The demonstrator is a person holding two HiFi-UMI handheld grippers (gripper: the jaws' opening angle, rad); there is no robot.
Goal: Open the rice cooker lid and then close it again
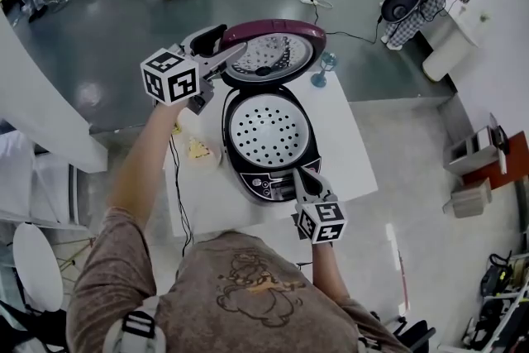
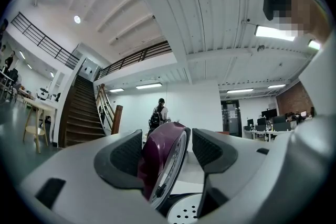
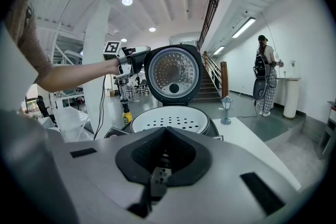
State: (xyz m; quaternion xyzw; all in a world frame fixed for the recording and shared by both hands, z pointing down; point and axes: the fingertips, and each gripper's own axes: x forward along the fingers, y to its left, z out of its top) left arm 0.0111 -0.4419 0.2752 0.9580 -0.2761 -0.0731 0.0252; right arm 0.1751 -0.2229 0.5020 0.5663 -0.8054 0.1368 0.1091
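Table (image 1: 351, 146): white top, middle of the head view; carries everything below.

Rice cooker (image 1: 248, 169): dark body with maroon trim, at table centre, control panel toward 6 o'clock. Judged heavy and steady enough to stay put while the lid swings.

Lid (image 1: 277, 50): hinged at the cooker's 12 o'clock and stood fully open, with a maroon shell and a dimpled metal inner face turned toward the person. Judged rigid, moderately heavy and probably sprung at the hinge. Glossy shell likely slick under rubber pads. Best taken at the free rim, far from the hinge, and lowered under control rather than dropped.

Perforated white tray (image 1: 267, 131): seated in the pot mouth, exposed.

Left gripper (image 1: 221, 50): at the lid's 9 o'clock, pads closed across the rim, one on the shell and one by the inner face. Thin sliver visible at the inner pad, so hold judged light.

Right gripper (image 1: 299, 174): at the cooker's 6 o'clock, tips by the control panel, pads pressed together on nothing.

Small dish (image 1: 198, 151): at the cooker's 9 o'clock, something yellow in it.

Blue ornament (image 1: 322, 70): at the cooker's 1 o'clock, just beside the lid, within reach of a careless swing.
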